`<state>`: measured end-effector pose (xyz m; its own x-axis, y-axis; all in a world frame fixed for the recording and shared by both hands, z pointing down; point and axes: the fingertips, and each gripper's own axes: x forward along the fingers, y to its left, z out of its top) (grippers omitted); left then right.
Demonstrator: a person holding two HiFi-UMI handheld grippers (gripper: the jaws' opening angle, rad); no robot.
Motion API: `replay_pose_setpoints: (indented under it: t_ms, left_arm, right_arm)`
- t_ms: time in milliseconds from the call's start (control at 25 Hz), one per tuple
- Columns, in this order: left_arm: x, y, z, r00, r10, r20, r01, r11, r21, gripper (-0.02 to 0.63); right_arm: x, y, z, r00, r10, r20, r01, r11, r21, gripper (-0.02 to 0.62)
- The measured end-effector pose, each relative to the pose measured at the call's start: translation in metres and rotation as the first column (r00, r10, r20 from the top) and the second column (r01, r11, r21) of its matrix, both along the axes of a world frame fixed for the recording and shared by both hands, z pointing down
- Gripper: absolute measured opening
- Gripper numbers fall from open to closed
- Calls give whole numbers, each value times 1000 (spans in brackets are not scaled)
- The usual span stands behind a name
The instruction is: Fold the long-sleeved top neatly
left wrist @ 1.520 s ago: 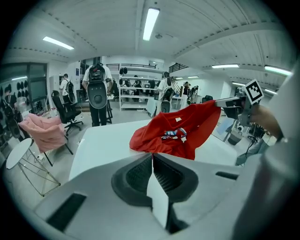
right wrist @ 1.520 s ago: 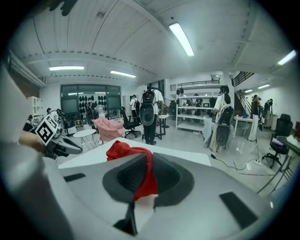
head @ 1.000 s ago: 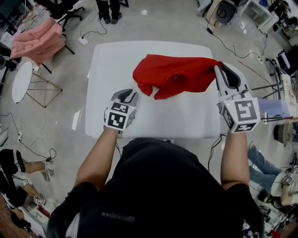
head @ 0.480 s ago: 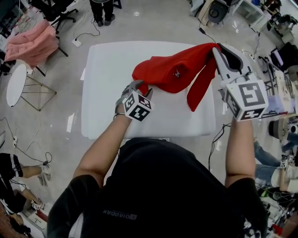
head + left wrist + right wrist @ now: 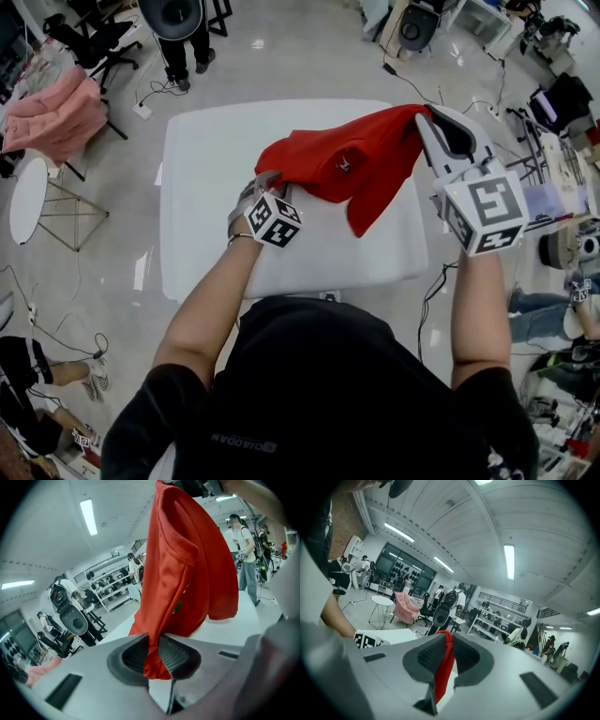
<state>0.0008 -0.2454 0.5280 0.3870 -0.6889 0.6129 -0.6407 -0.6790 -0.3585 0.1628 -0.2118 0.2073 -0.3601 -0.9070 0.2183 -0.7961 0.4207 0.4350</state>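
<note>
The red long-sleeved top (image 5: 347, 159) hangs lifted over the white table (image 5: 197, 187), one sleeve dangling toward its near right part. My right gripper (image 5: 429, 117) is raised at the table's far right, shut on the top's upper edge; red cloth (image 5: 443, 667) runs between its pads. At the top's lower left edge my left gripper (image 5: 265, 178) has just been closing, and the cloth (image 5: 187, 573) is now pinched between its pads (image 5: 174, 654). Part of the top still rests on the table.
A pink garment (image 5: 56, 117) lies over a chair at the far left, next to a round white side table (image 5: 26, 199). A person (image 5: 178, 37) stands behind the table. Cables and equipment crowd the floor on the right.
The right gripper has risen with the top's edge, so the cloth lifts and a sleeve drops free. The left gripper has moved right to the top's left edge and closed on it.
</note>
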Motion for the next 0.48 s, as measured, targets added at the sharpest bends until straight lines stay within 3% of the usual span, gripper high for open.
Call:
replay_pose_setpoints:
  t_ms: [160, 480]
  left_arm:
    - [-27, -21, -22, 991, -45, -127, 44, 999, -11, 38]
    - [-122, -74, -116, 967, -141, -213, 167, 980, 109, 34]
  right_arm:
    - [6, -1, 5, 999, 40, 13, -40, 999, -11, 46]
    - [14, -3, 37, 991, 132, 30, -131, 991, -39, 46]
